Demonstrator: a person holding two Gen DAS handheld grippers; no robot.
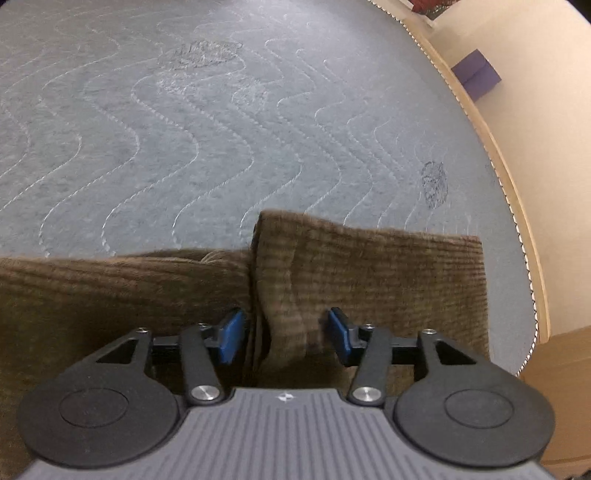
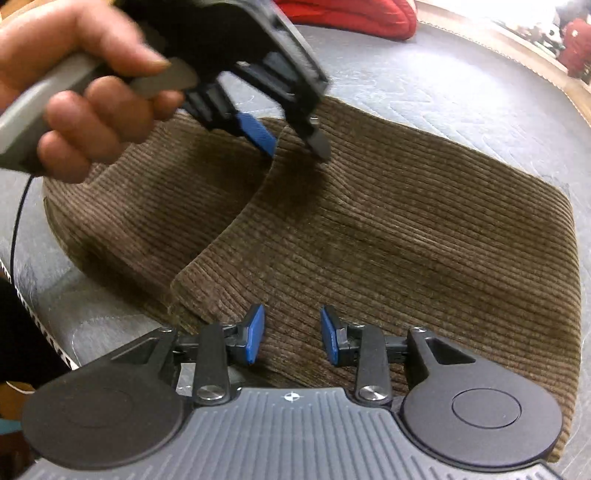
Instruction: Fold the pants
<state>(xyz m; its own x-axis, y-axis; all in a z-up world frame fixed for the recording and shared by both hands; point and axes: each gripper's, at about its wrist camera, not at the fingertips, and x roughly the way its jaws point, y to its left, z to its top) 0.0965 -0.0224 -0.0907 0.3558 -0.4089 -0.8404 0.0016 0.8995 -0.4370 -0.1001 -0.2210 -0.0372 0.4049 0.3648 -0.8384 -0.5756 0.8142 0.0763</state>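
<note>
Brown corduroy pants point(image 2: 388, 236) lie folded on the grey quilted pad point(image 2: 461, 99), with one layer's edge running across the top. They also show in the left wrist view point(image 1: 369, 280). My left gripper point(image 1: 286, 336) is open just above the pants, its blue pads either side of a raised fold edge. It also shows in the right wrist view point(image 2: 295, 144), held by a hand over the far edge of the pants. My right gripper point(image 2: 291, 336) is open and empty over the near edge of the pants.
The quilted pad point(image 1: 184, 129) covers the table, and its zigzag-stitched edge point(image 1: 517, 229) curves along the right. A purple box point(image 1: 478, 75) sits on the floor beyond. Red fabric point(image 2: 351, 14) lies at the far edge of the pad.
</note>
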